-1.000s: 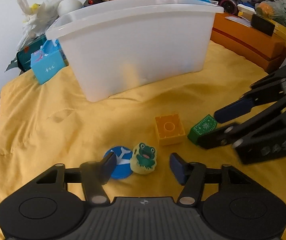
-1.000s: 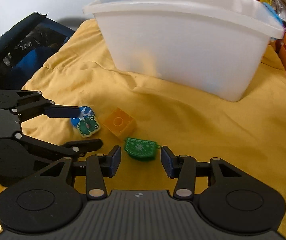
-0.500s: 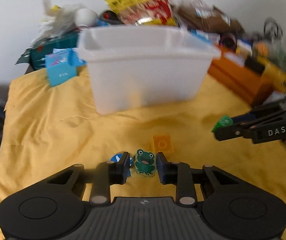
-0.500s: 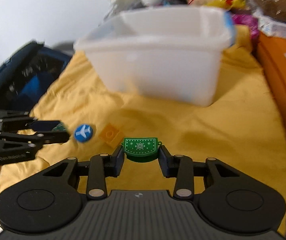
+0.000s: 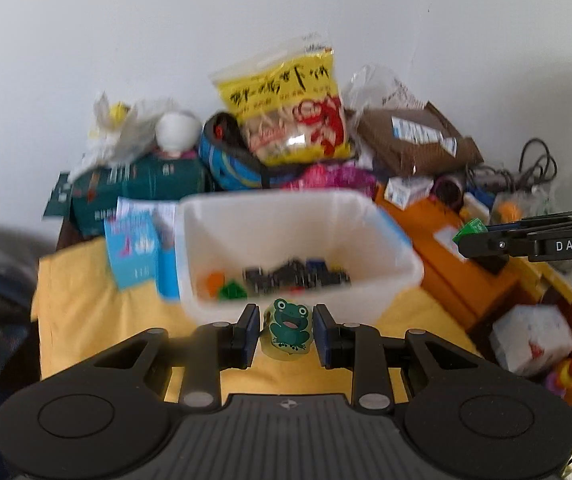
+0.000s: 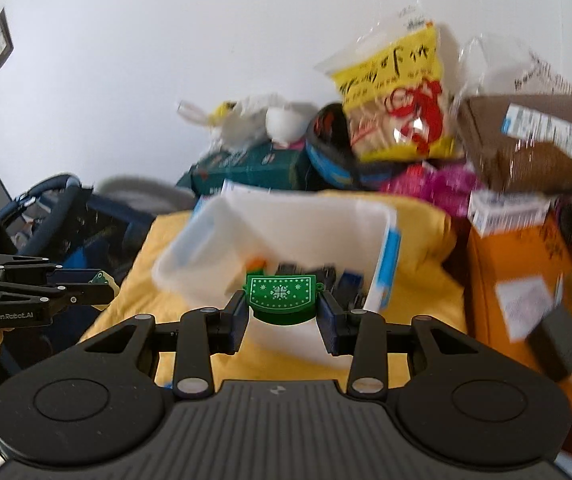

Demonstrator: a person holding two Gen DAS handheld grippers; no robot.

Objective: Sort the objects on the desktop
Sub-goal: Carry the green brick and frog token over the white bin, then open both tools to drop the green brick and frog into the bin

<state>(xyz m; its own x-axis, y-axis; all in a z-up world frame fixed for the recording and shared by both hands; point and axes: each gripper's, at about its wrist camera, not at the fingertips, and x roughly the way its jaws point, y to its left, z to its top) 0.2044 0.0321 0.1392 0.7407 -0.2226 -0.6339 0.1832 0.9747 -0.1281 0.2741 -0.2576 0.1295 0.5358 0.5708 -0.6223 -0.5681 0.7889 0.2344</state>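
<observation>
bin (image 5: 389,240): white plastic, smooth | cloth (image 5: 86,300): yellow fabric, matt

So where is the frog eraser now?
The frog eraser sits between the left gripper's fingers, raised before the white bin in the left wrist view.

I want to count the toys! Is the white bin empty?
No. The white bin already holds several small pieces: an orange one, a green one and some dark ones lie on its bottom. They are too blurred to count.
</observation>
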